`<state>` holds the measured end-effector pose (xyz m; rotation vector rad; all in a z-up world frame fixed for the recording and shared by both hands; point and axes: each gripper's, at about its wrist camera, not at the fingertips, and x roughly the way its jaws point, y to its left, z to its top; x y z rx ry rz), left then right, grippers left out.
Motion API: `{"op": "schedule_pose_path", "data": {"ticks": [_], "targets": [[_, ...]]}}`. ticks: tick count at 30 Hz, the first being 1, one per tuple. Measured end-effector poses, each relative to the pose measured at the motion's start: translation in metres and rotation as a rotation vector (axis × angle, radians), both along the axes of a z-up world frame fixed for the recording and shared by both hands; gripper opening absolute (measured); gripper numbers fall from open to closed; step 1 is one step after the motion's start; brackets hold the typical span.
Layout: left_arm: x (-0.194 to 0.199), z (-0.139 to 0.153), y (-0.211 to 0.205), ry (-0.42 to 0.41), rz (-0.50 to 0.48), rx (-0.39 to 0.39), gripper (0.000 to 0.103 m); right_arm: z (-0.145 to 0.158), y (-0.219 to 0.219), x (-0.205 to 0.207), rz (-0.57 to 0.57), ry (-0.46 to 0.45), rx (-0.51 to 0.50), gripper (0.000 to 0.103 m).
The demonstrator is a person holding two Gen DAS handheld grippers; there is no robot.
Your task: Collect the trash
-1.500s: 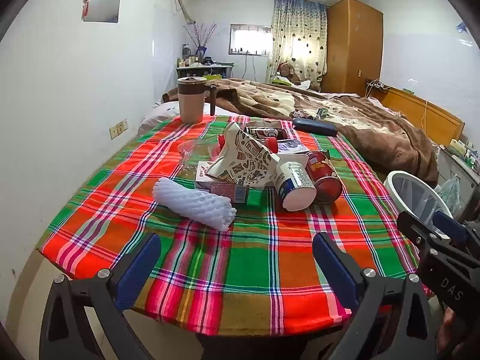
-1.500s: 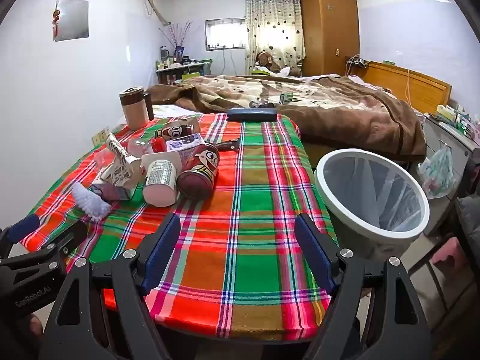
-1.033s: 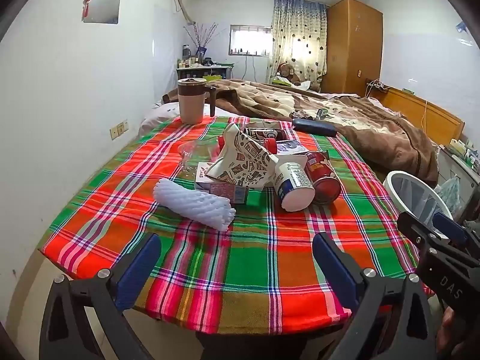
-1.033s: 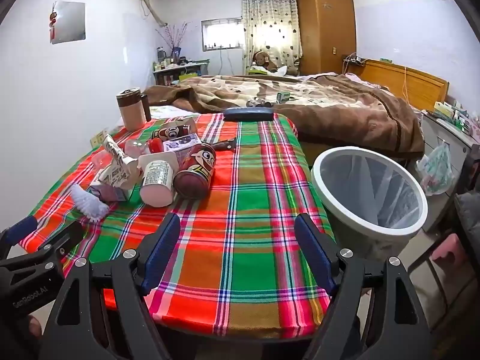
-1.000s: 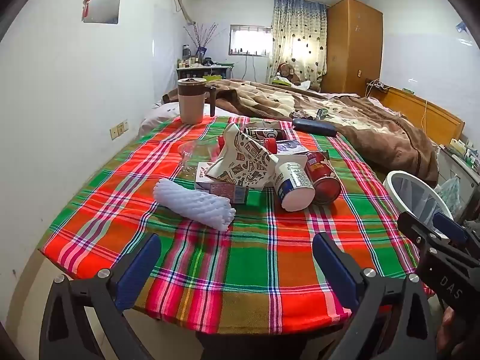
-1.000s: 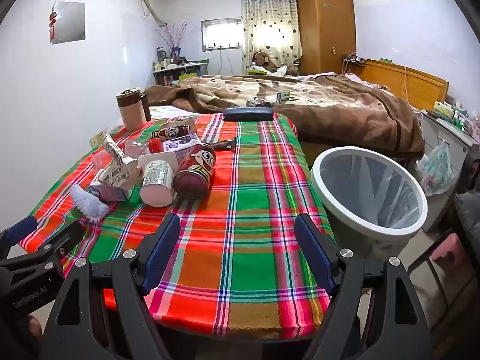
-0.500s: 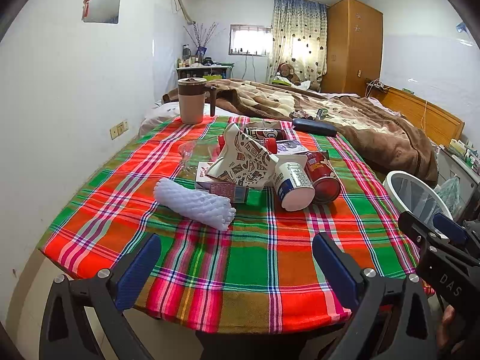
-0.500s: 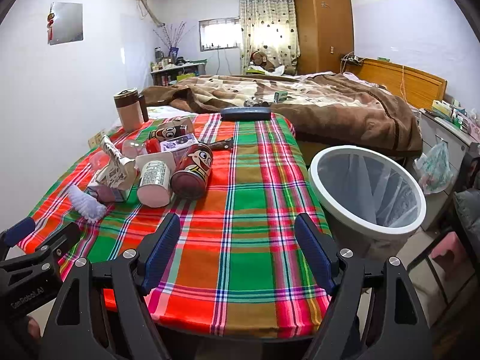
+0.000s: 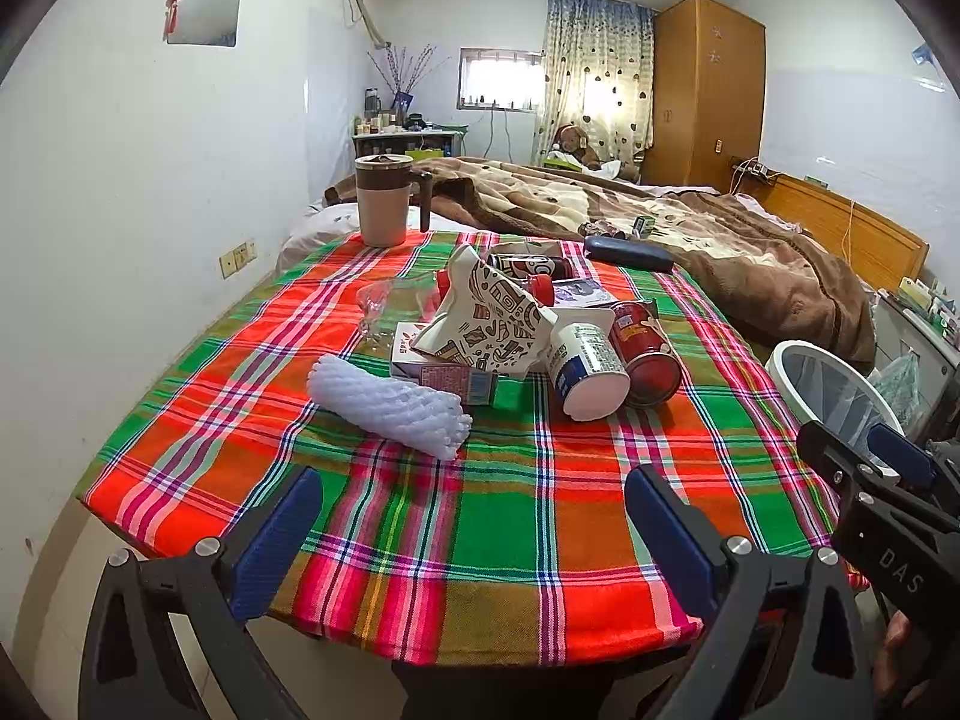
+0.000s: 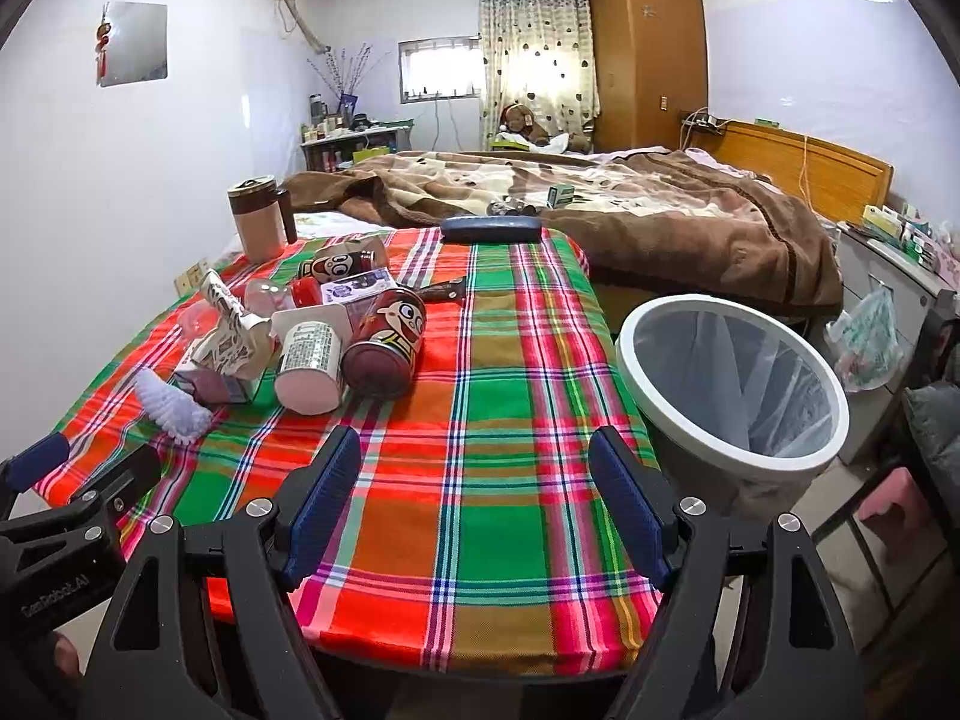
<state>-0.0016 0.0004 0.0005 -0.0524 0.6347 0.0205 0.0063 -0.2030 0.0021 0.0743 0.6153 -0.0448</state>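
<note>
Nothing much has moved — your right gripper [image 10: 474, 498] drifted slightly. Both jaws released, empty; the trash pile [image 9: 516, 336] waits mid-desk (bin [image 10: 732, 384] beside it) — reach in first.

The right tool [image 10: 474, 495] hangs with its blue-padded fingers [image 10: 624, 495] spread wide and empty over the near edge of the plaid-covered worktop [image 10: 504, 480]. Left of it and farther back lies a heap of trash: a white foam net [image 10: 171, 405], a white cup on its side [image 10: 309, 360] touching a red can [image 10: 387, 345], and a crumpled printed paper bag [image 10: 231, 330]. A white-rimmed lined bin [image 10: 732, 384] stands just right of the worktop. The left tool [image 10: 72, 489] shows at the lower left.
</note>
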Motion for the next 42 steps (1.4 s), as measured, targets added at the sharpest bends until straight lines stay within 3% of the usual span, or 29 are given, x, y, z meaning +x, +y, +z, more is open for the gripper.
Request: {"op": "schedule_pose_path", "data": {"ticks": [42], "targets": [[0.0, 0.0034, 0.0033, -0.001, 0.0, -0.007, 0.102, 0.0025, -0.0005, -0.0008, -0.002, -0.001, -0.005, 0.08]]}}
